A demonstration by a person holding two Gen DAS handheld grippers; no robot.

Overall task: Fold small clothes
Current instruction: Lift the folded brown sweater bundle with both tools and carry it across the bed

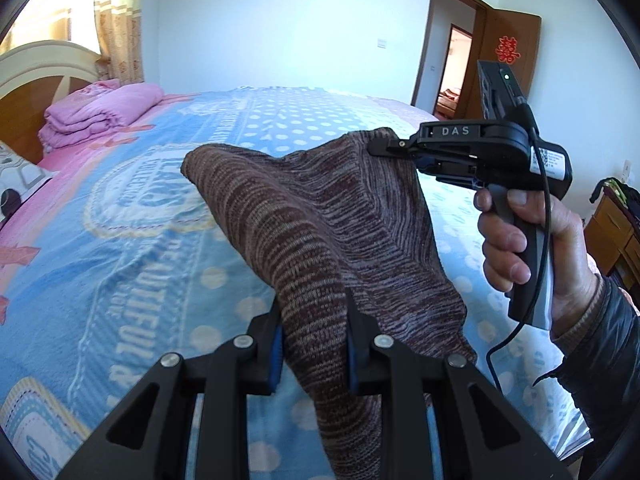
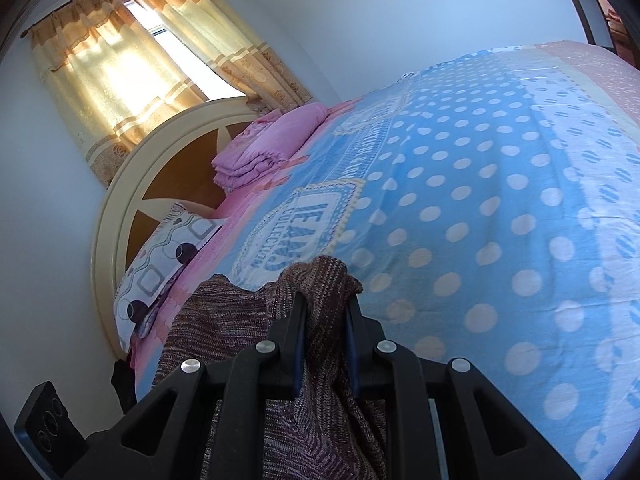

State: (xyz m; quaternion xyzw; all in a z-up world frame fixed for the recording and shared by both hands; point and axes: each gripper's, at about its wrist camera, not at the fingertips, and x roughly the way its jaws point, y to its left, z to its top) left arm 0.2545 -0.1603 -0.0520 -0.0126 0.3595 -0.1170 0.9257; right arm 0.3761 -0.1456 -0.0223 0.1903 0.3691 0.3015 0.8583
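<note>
The knit garment point(image 1: 320, 216) hangs in the air above the bed point(image 1: 132, 248), stretched between the two tools. The left gripper point(image 1: 314, 344) is clamped on a bunched fold that spills forward and down past its fingers; the right gripper point(image 2: 323, 344) pinches another edge, which crumples up ahead of its tips. This looks like the lift-and-spread step before any fold. Next, probably, lower it flat onto the bed, keeping it taut. No containers are visible.

A blue dotted bedspread point(image 2: 480, 200) – folded pink quilt point(image 1: 100, 114) by the headboard point(image 2: 120, 208), perhaps a dresser point(image 1: 618, 232) at right.
</note>
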